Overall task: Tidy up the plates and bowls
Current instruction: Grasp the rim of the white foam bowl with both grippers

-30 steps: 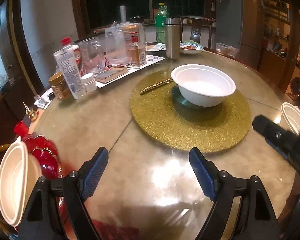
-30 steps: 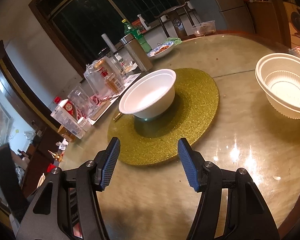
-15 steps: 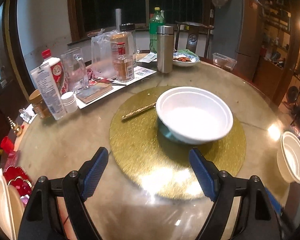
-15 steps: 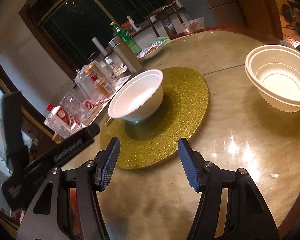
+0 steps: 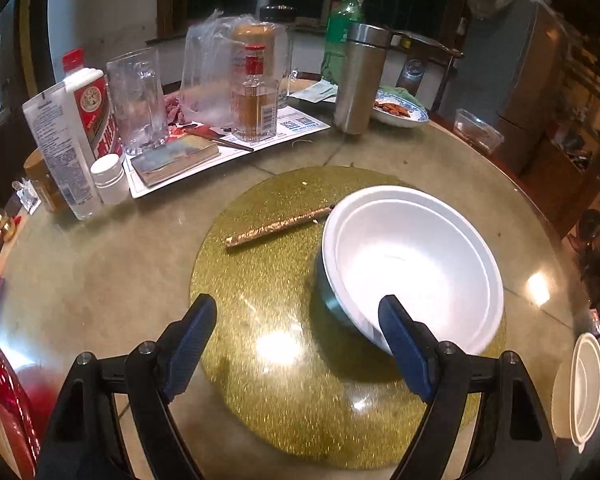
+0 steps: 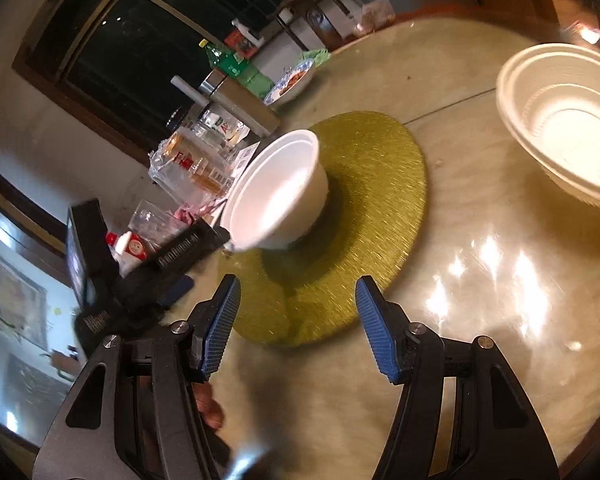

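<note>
Here, both claws, left (image 5: 296, 344) and right (image 6: 298, 328), open, empty; white bowl (image 5: 412, 264) at left's right finger.

Glossy table (image 5: 100, 280), glittery mat (image 5: 260, 288), matt bowl (image 5: 412, 264)

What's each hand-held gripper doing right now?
Left hand-held gripper: open, empty, its right finger beside the white bowl.
Right hand-held gripper: open, empty.

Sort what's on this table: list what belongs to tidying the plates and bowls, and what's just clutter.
Belongs to the job:
white bowl on the gold mat
stacked white bowls
blue-rimmed plate with food

Just lying about:
gold mat
gold-wrapped stick
steel flask
green bottle
glass mug
liquor bottle
book
</note>
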